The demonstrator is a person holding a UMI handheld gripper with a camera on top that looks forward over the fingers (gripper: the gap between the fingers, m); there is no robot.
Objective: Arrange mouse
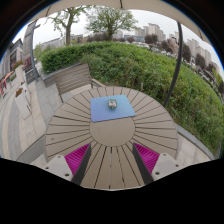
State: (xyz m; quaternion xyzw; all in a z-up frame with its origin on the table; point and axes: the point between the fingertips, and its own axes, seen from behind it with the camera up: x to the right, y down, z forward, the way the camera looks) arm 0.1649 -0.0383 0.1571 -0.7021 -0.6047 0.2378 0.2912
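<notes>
Wooden slats fan out like a wheel to make a round table (70, 125). On the far half of the table lies a blue mouse pad (110, 109), square and flat. A small grey mouse (112, 103) sits on the pad, near its far edge and close to the middle from side to side.

The gripper (112, 157) hangs over the near side of the table. Its two fingers are spread wide apart, and nothing is between them but the bare slats. Each finger has a bright pink pad (77, 156) on its inner side. The mouse and the blue pad are beyond the fingers, well apart from them, and roughly in line with the gap. The fingers touch neither one.

Behind the table stands a wooden chair (72, 79) with a slatted back, just past the far left edge of the table. A pale paved floor (25, 115) runs along the left side. A big green hedge (140, 65) fills the ground behind and to the right. Trees (105, 20) rise past the hedge, and tall buildings (155, 33) show far away under a pale sky.
</notes>
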